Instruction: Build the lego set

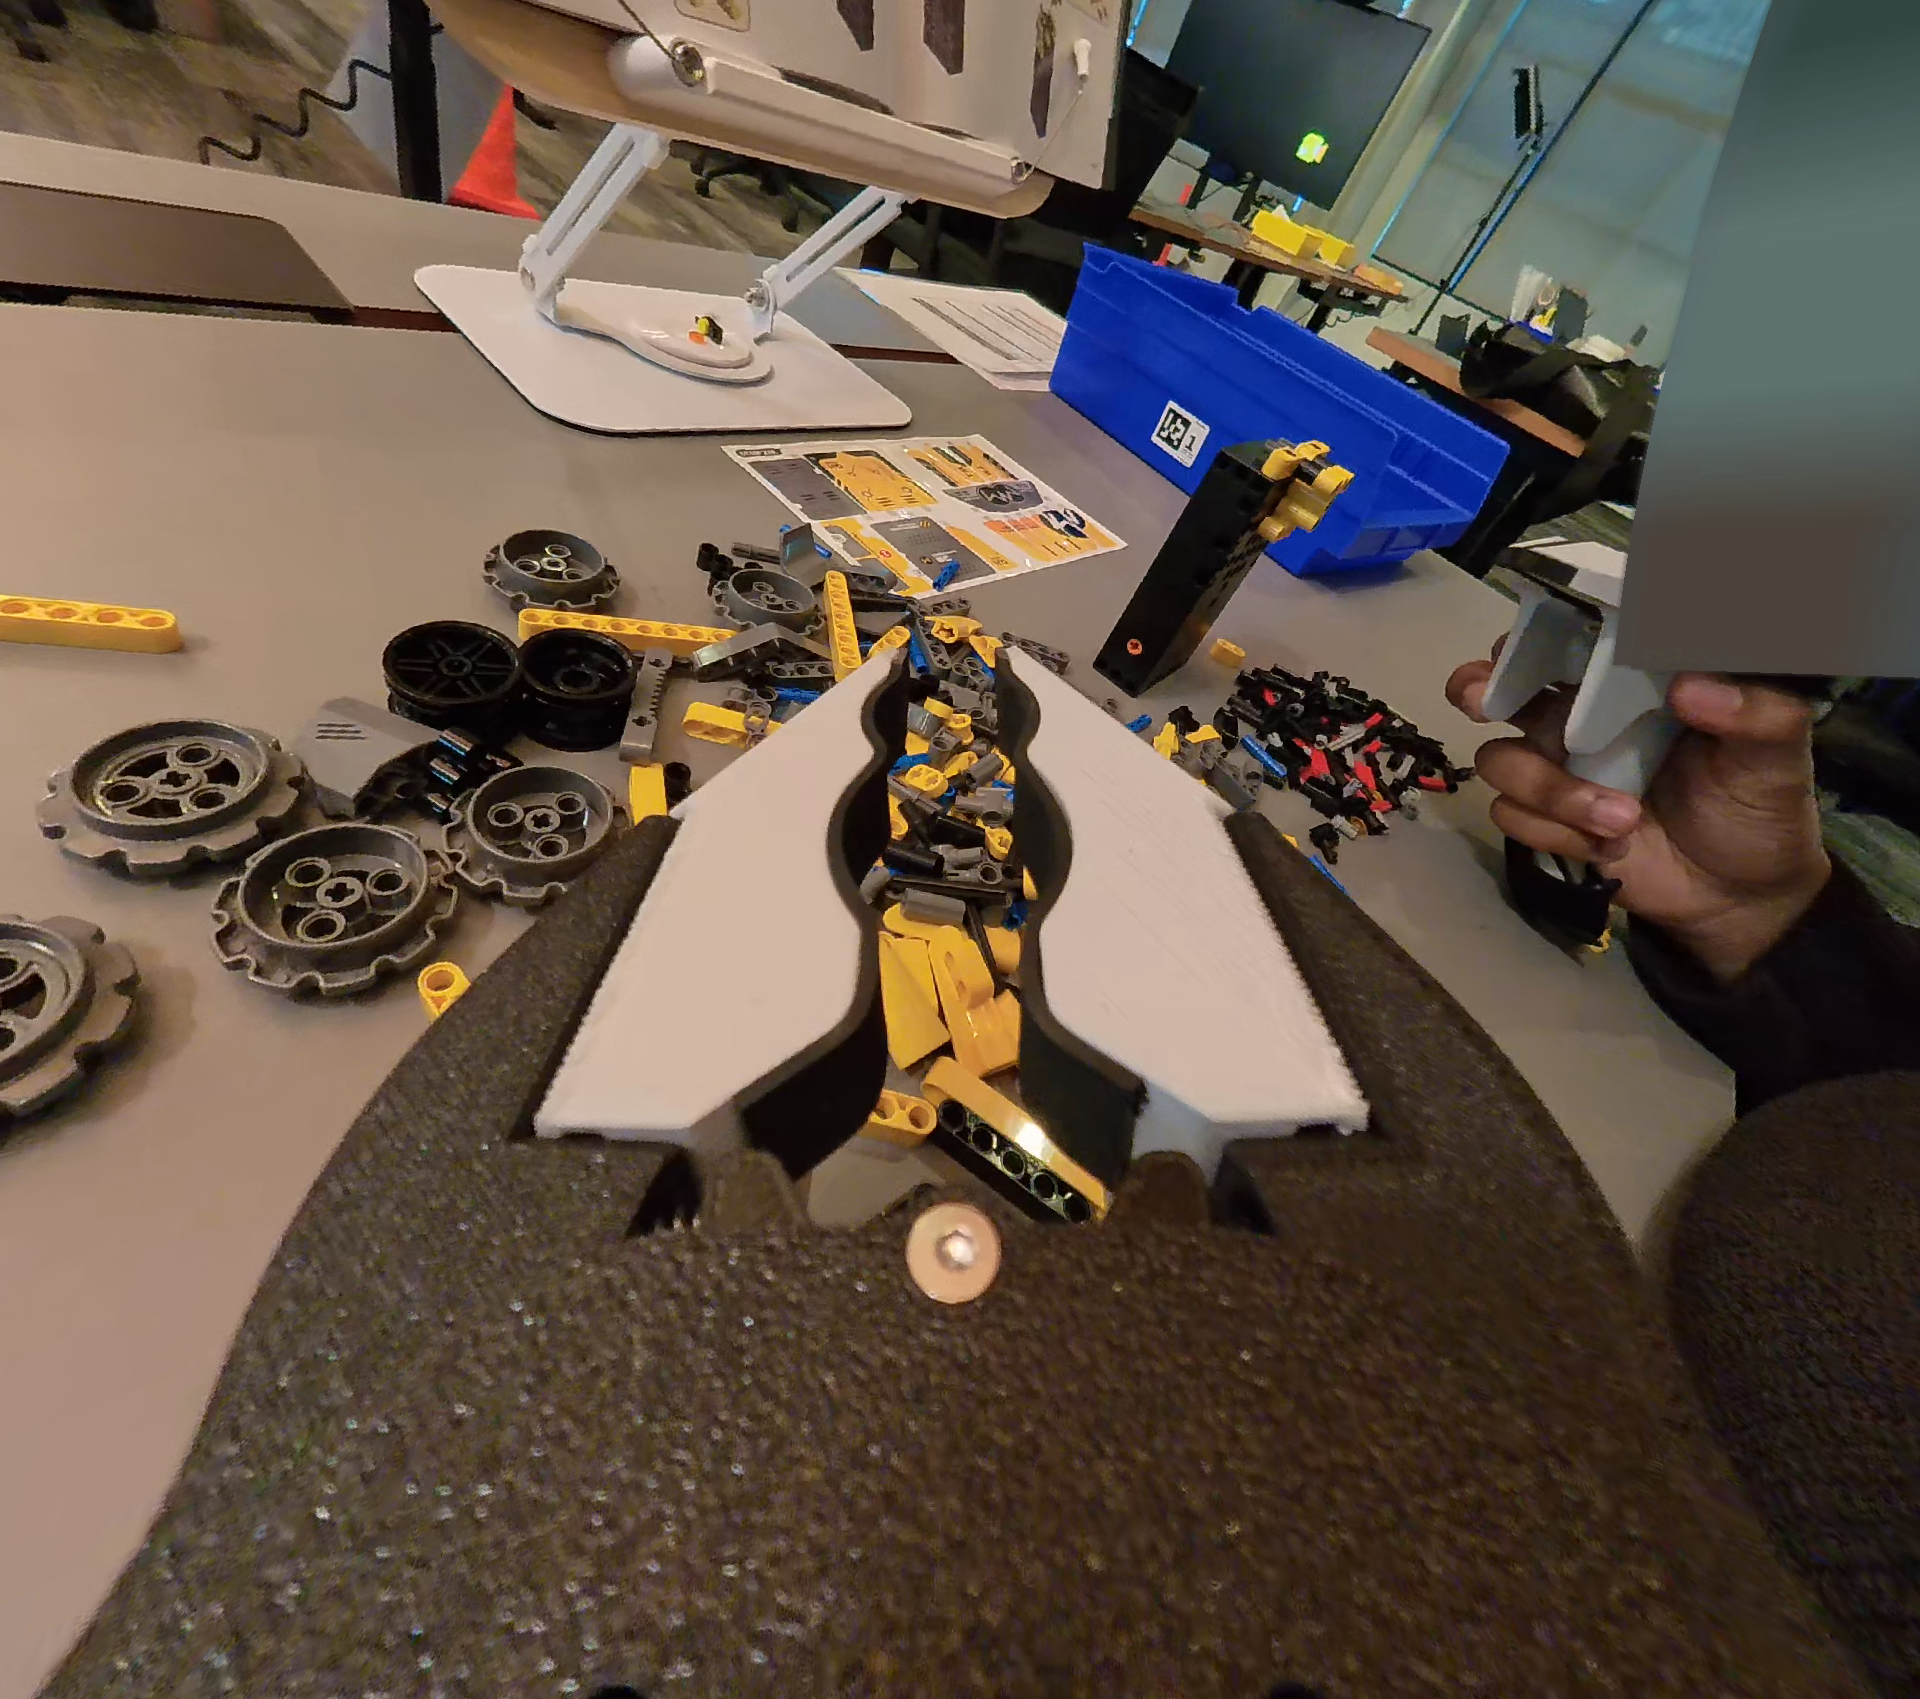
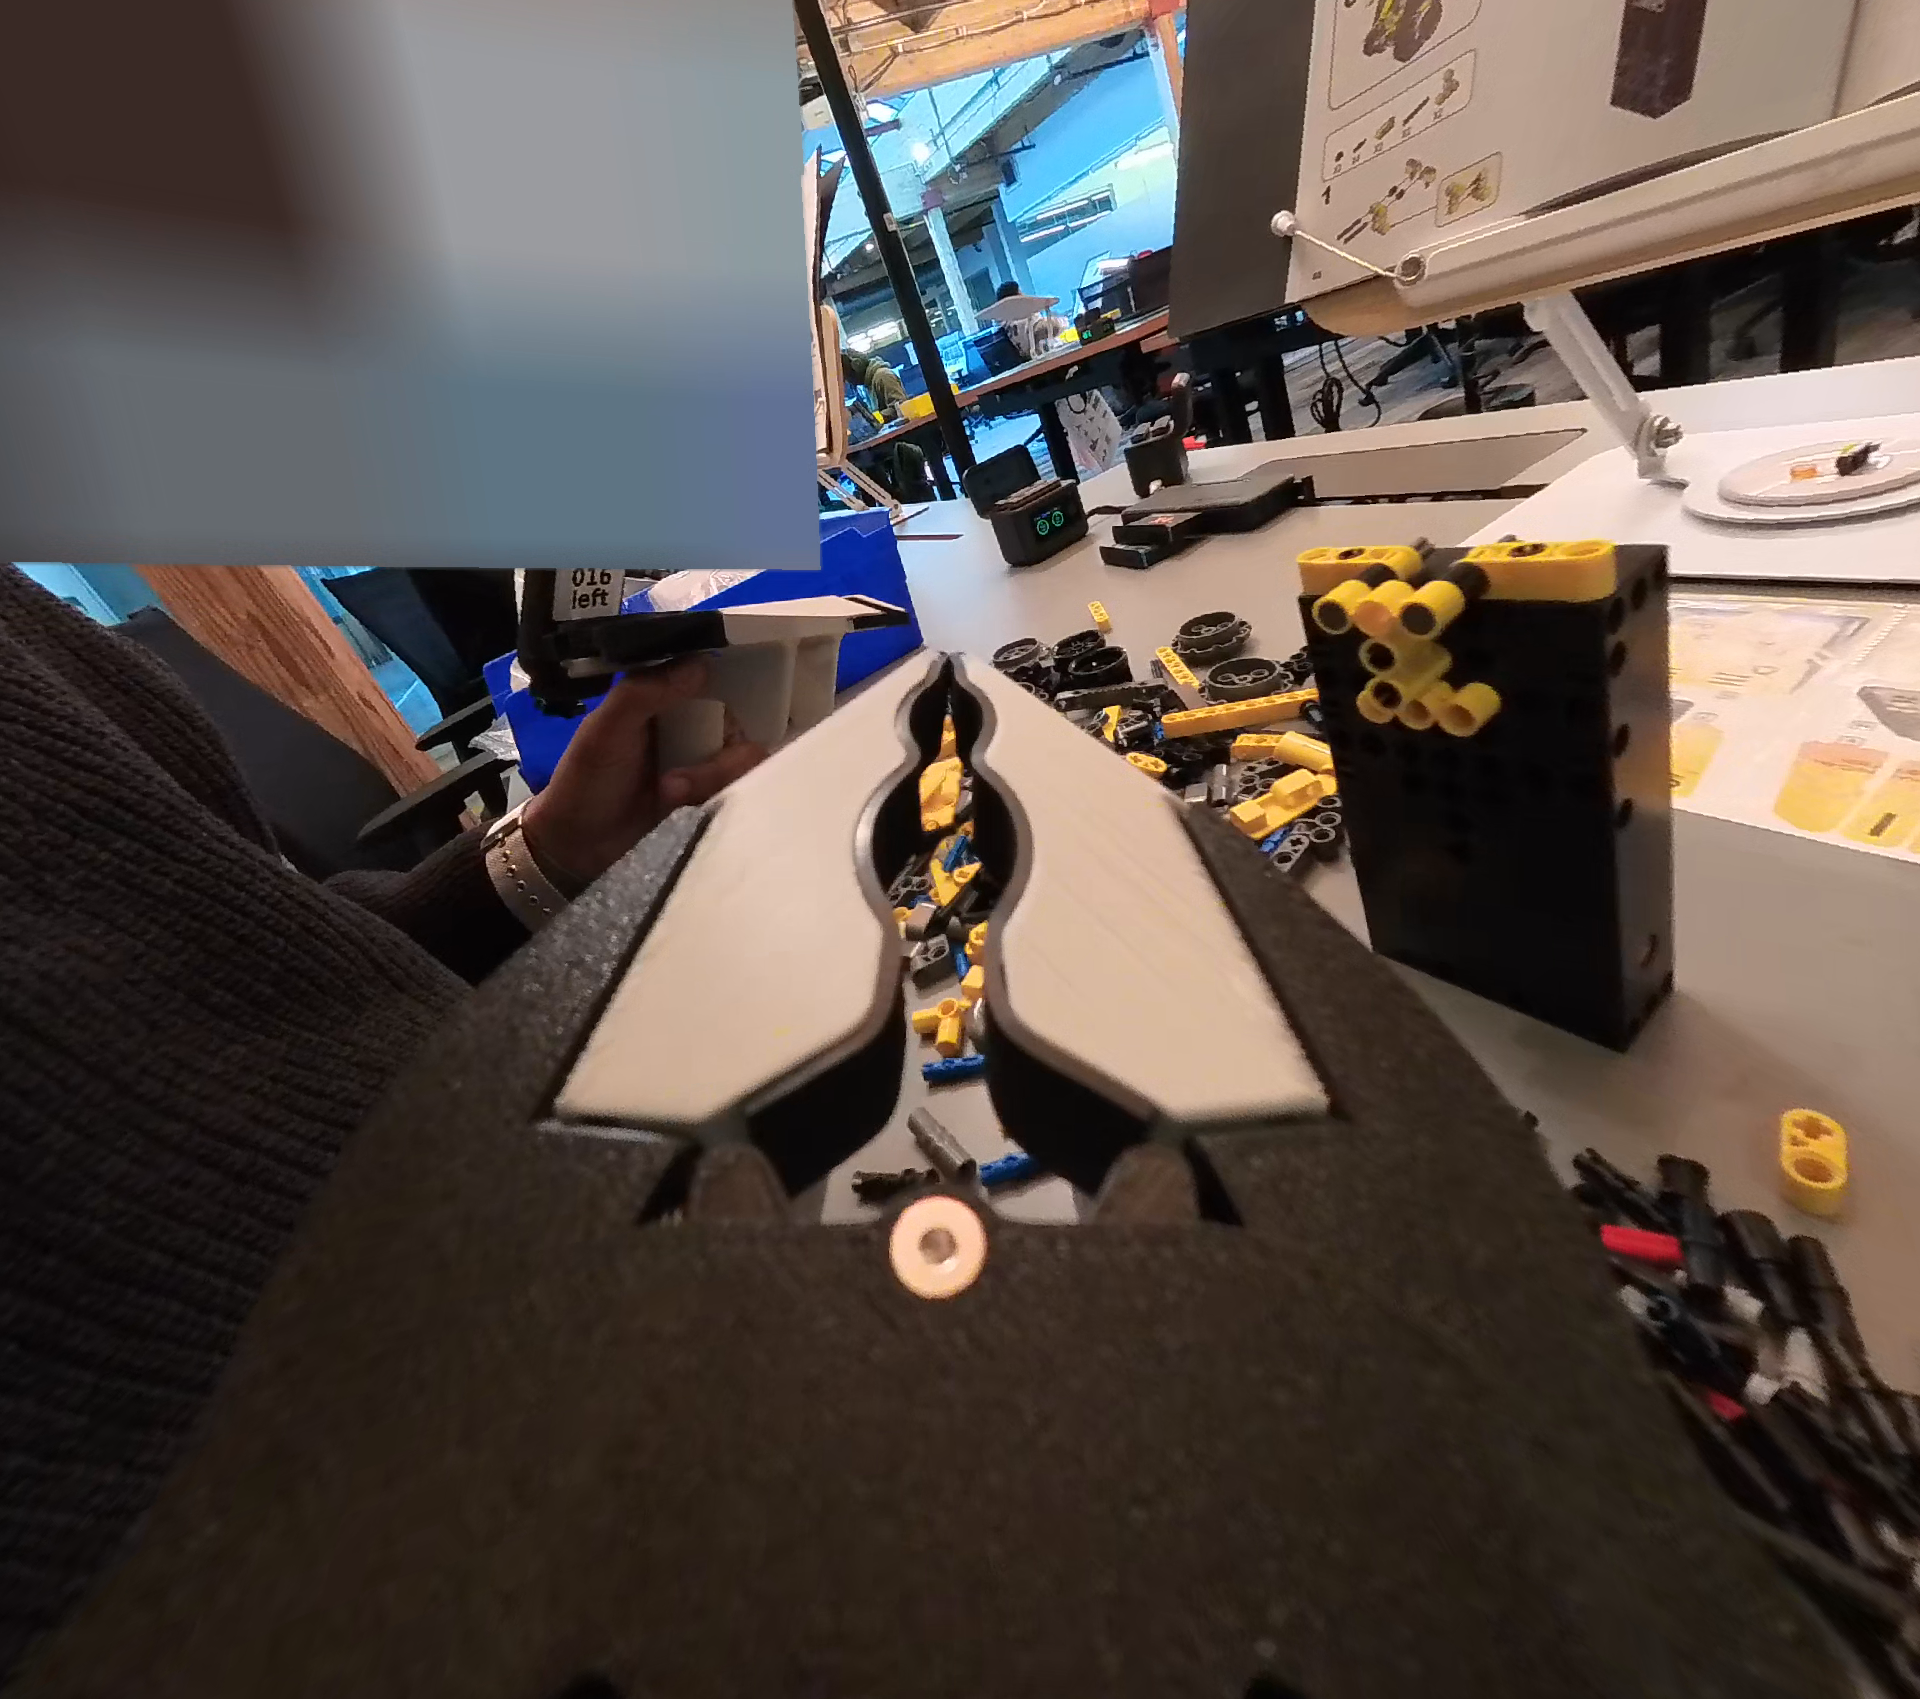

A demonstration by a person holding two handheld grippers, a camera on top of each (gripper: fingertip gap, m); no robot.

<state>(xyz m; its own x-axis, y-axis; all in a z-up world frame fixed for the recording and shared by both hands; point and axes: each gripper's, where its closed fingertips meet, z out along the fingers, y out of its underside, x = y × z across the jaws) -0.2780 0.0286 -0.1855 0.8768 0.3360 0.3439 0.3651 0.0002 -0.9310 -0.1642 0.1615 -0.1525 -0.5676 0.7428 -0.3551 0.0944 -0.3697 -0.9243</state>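
Observation:
My left gripper (image 1: 951,662) hovers low over a pile of small yellow, black, grey and blue building pieces (image 1: 935,776). Its jaws stand a little apart with nothing between them. My right gripper (image 2: 948,664) is over the same pile (image 2: 940,922), its tips closed together and nothing visibly held. A black block with yellow connectors on top (image 2: 1496,776) stands upright just right of the right gripper. In the left wrist view (image 1: 1195,569) it is ahead to the right. A hand (image 1: 1662,818) holds the right gripper's handle.
Grey toothed wheels (image 1: 332,906) and black wheels (image 1: 509,678) lie left on the grey table (image 1: 312,454). A heap of black and red pins (image 1: 1320,745) lies right. A sticker sheet (image 1: 925,506), blue bin (image 1: 1278,413) and booklet on a white stand (image 1: 665,361) are behind. Spacing between my two grippers at the tips: around 20 centimeters.

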